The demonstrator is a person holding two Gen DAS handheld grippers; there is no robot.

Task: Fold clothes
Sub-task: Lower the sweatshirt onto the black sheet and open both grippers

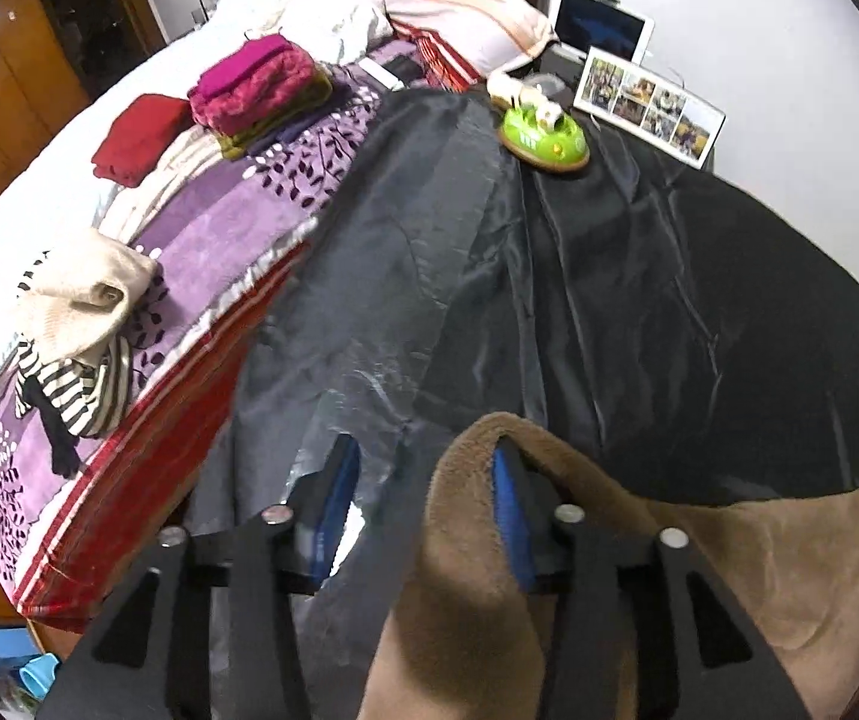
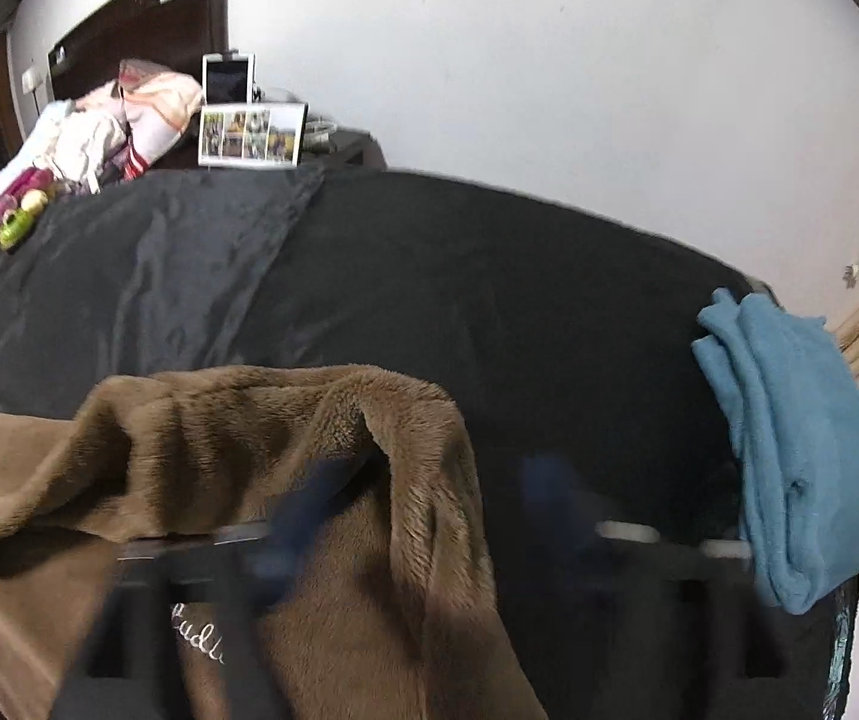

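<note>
- I see one black sheet (image 2: 429,300) covering the work surface, with a bed (image 1: 21,192) along its left side.
- One brown fleece garment (image 2: 285,438) lies on the sheet's near edge, spanning both my wrist views.
- One blue fleece garment (image 2: 789,450) hangs off the sheet's right end.
- On the bed I count three clothing piles: magenta stack (image 1: 255,90), red fold (image 1: 135,135), cream-and-striped heap (image 1: 75,324).
- One photo frame (image 1: 648,105) stands beside one tablet (image 1: 603,27).
- One green toy (image 1: 543,141) sits on the sheet.
- My left gripper (image 1: 426,516) stands parted, brown fleece draped over one finger, unpinched.
- My right gripper (image 2: 429,516) is blurred, jaws wide, fleece loose across one finger.
</note>
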